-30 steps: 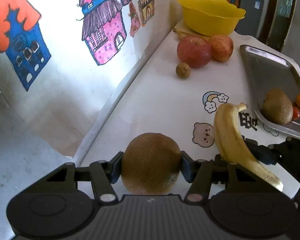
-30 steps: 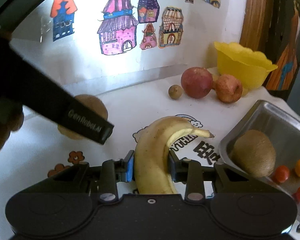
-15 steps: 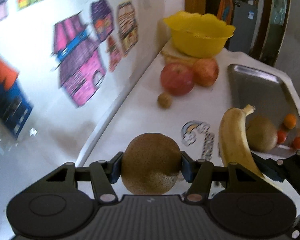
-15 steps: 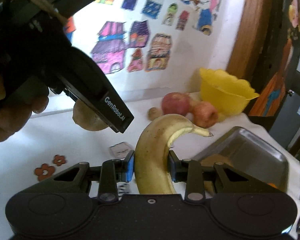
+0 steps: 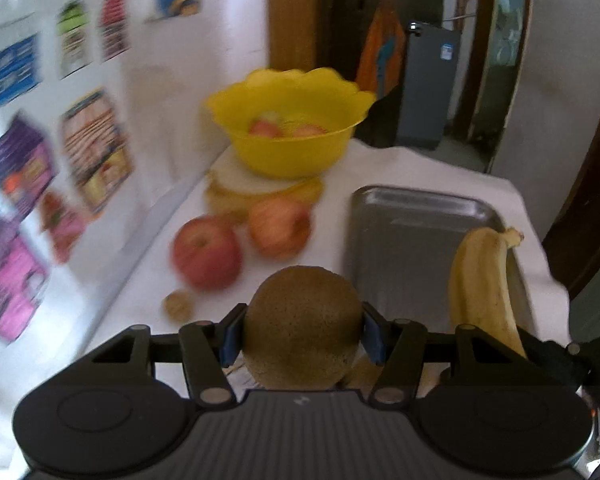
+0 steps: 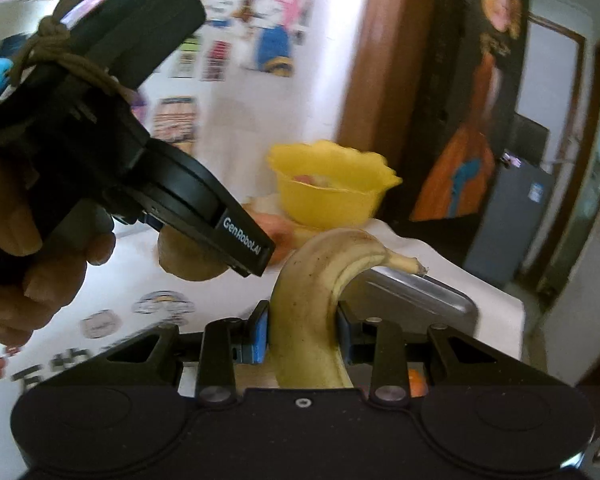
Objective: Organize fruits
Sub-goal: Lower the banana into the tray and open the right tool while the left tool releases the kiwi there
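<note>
A brown kiwi [image 5: 302, 326] is clamped in my left gripper [image 5: 302, 336], held above the white table. A yellow banana [image 6: 316, 320] stands upright in my right gripper [image 6: 302, 338], which is shut on it. In the left wrist view that banana [image 5: 486, 288] hangs over the metal tray [image 5: 404, 240] at the right. The right wrist view shows the left gripper with its kiwi [image 6: 188, 258] up at the left, held by a hand [image 6: 32, 256]. The yellow bowl [image 5: 288, 136] with fruit in it stands at the back. Two red apples [image 5: 206, 254] [image 5: 280, 226] lie in front of it.
A small brown fruit [image 5: 178, 305] lies beside the near apple. Bananas [image 5: 236, 196] lie under the bowl's front. A wall with coloured drawings [image 5: 52, 152] runs along the left. An orange fruit [image 6: 416, 382] shows in the tray behind my right gripper. A doorway is beyond the table.
Both grippers have lifted and travelled toward the yellow bowl and tray, carrying the kiwi and the banana. The bowl's inside now shows, and the apples are nearer.
</note>
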Motion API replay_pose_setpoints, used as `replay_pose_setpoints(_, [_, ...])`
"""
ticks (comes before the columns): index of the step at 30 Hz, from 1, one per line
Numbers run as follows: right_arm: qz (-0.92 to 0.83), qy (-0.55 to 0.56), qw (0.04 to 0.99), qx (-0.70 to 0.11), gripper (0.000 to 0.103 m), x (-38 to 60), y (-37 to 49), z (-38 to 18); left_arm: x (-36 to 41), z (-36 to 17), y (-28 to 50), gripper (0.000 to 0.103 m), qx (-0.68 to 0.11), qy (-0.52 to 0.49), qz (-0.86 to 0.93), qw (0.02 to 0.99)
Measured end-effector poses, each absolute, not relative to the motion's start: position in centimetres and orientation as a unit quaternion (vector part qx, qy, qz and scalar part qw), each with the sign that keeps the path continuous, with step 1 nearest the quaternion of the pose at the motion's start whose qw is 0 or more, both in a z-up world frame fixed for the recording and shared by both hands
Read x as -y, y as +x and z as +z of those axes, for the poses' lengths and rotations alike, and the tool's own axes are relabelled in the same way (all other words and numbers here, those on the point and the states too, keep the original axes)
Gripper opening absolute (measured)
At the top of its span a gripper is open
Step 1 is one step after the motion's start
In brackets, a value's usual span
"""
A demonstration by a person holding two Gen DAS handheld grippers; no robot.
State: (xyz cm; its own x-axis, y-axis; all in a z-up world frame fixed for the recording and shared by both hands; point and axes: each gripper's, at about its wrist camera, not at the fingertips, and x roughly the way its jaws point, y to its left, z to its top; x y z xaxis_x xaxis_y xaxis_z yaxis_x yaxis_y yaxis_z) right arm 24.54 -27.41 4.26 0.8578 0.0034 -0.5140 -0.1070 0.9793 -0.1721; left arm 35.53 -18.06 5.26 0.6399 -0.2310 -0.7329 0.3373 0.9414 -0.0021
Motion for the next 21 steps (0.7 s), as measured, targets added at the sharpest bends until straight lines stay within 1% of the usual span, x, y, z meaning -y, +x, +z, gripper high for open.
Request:
replay_pose_setpoints(4, [0.007, -0.091, 0.959, -0.269, 0.035, 30.5, 26.3, 3.4, 21.8, 5.0, 37.3, 0.062, -0.384, 0.071, -0.178, 0.903])
replay_pose_setpoints(8, [-0.01, -0.073, 0.957, -0.279, 0.035, 33.2, 28.4, 2.3, 24.6, 3.6, 38.6, 0.062, -0.384, 0.078, -0.187, 0.901])
replay_pose_setpoints(21, [-0.029, -0.011, 0.947, -0.32, 0.035, 37.6, 32.8, 0.1, 27.4, 0.1, 41.3, 0.062, -0.421, 0.093, -0.168, 0.886])
